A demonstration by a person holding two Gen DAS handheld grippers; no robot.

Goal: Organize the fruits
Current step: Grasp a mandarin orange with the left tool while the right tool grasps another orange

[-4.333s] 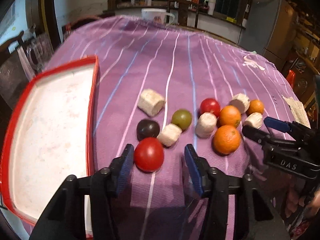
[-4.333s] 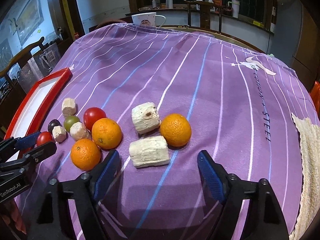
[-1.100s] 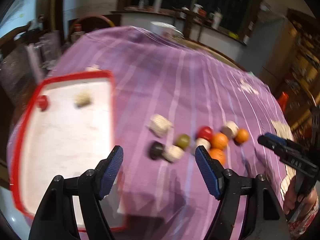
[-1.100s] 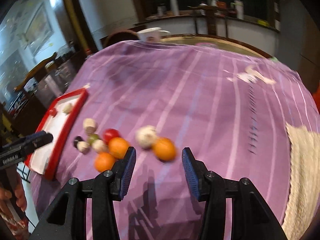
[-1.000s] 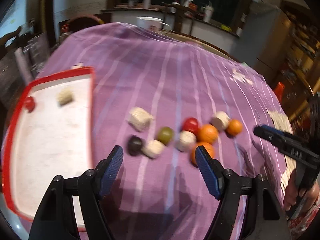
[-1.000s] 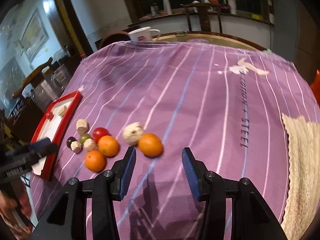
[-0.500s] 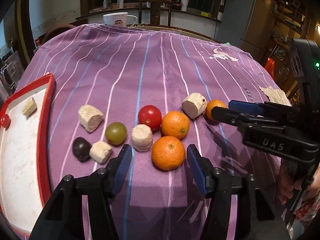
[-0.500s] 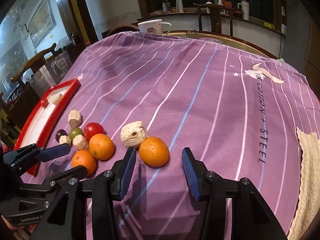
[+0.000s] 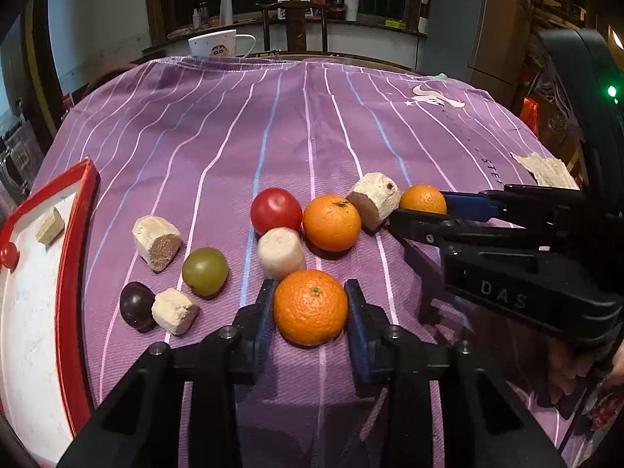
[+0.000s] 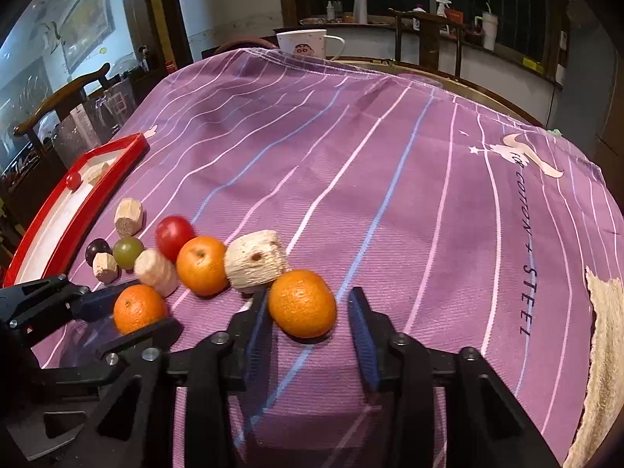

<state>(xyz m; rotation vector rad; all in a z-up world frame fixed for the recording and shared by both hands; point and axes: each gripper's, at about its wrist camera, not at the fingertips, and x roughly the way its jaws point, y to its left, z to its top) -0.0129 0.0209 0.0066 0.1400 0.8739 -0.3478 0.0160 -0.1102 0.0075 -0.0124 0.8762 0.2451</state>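
Observation:
Fruit lies on a purple striped cloth. My left gripper (image 9: 310, 304) has its pads touching both sides of the nearest orange (image 9: 311, 306), which rests on the cloth. My right gripper (image 10: 310, 308) straddles another orange (image 10: 302, 303), with a gap on the right side. Between them lie a third orange (image 9: 331, 222), a red tomato (image 9: 276, 210), a green fruit (image 9: 204, 271), a dark plum (image 9: 134, 306) and several pale banana pieces (image 9: 280, 253). The red-rimmed white tray (image 9: 74, 253) at the left holds a small red fruit (image 9: 8, 254) and a pale piece (image 9: 50, 224).
A white mug (image 9: 218, 45) stands at the table's far edge. A pale woven mat (image 10: 606, 351) lies at the right edge. Chairs and a counter with bottles stand behind the table.
Both grippers came down from a raised view to the fruit. The left jaws narrowed around the near orange. The right gripper moved forward until its orange sits between the fingers.

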